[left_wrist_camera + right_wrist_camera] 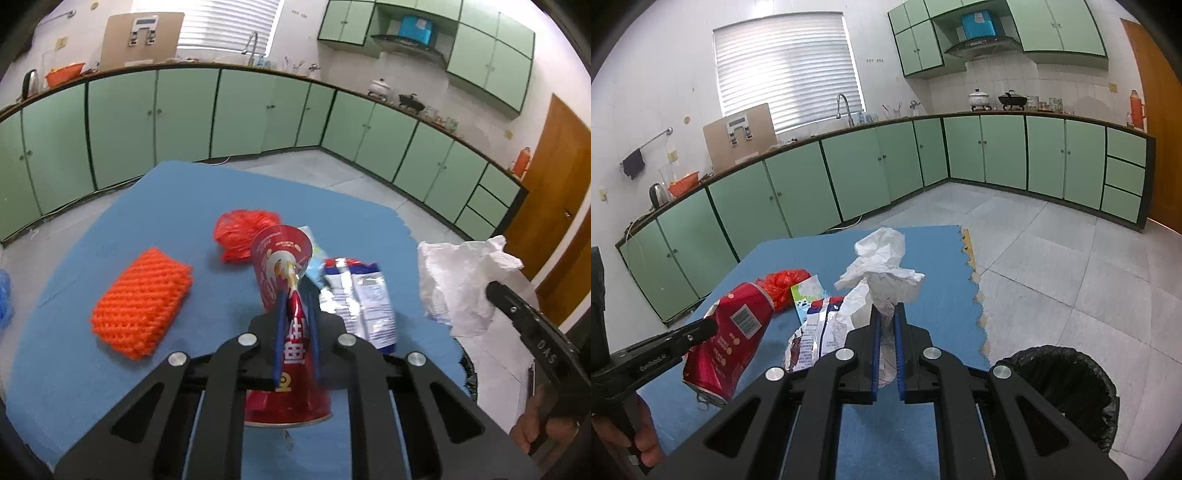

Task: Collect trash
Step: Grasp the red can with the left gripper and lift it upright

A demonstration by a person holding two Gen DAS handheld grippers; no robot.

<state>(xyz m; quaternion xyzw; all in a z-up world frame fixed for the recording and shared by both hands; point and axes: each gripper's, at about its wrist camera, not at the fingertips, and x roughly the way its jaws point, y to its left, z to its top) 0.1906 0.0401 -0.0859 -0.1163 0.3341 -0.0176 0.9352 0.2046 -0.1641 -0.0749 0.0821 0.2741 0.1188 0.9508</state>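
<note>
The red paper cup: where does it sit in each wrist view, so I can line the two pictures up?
Left wrist view: the red paper cup is at lower centre, crushed between the left gripper's blue fingers.
Right wrist view: the same cup is at lower left, lifted above the blue mat, pinched by the left gripper coming in from the left edge.
Shared landmark: the red mesh bag, just beyond the cup.

Right gripper (887, 310) clamps crumpled white paper (882, 273) between its blue pads, above the blue mat (934, 295). Left gripper (709, 326) enters from the left edge, pinching a crushed red cup (729, 332) clear of the mat. Silver-blue wrapper (812, 336) and red plastic bag (785, 282) lie on the mat; black-lined bin (1067, 380) stands lower right.
</note>
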